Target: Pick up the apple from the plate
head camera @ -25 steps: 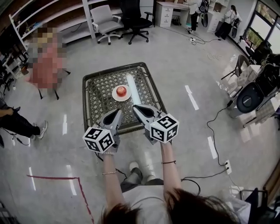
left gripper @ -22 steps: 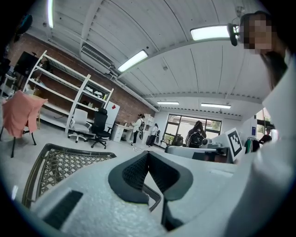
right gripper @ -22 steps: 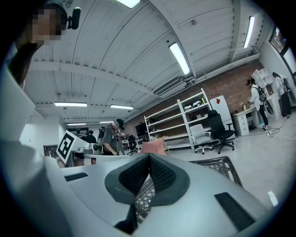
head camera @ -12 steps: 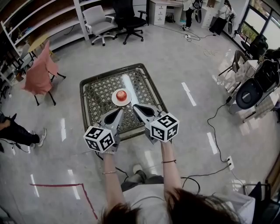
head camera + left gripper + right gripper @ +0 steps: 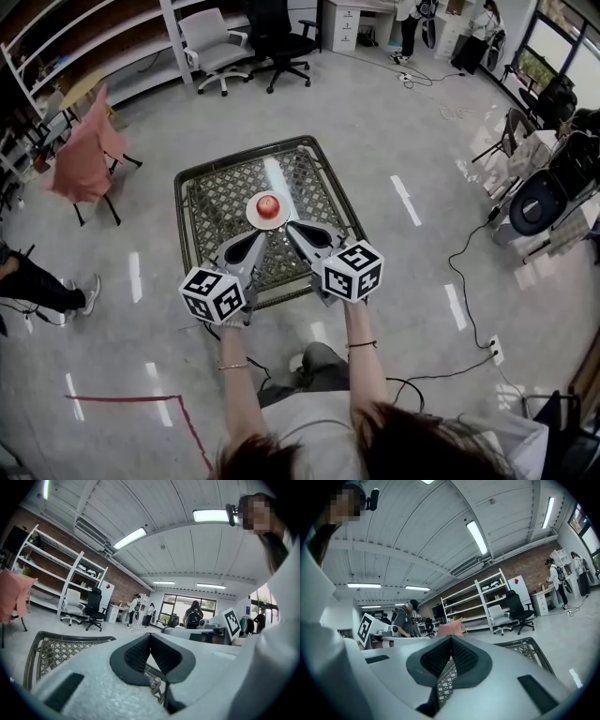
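While the round red apple point(image 5: 268, 204) sits on the white round plate point(image 5: 251, 215) atop the dark metal lattice table point(image 5: 211, 202), nothing is done. The left gripper point(image 5: 255, 238) and right gripper point(image 5: 291, 228) stand just short, jaws pressed together, empty. Approach, opening, grasp and lift remain.

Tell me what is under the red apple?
A round white plate sits under the apple, and the plate rests on the lattice table. The apple covers the plate's middle, so that part is hidden.
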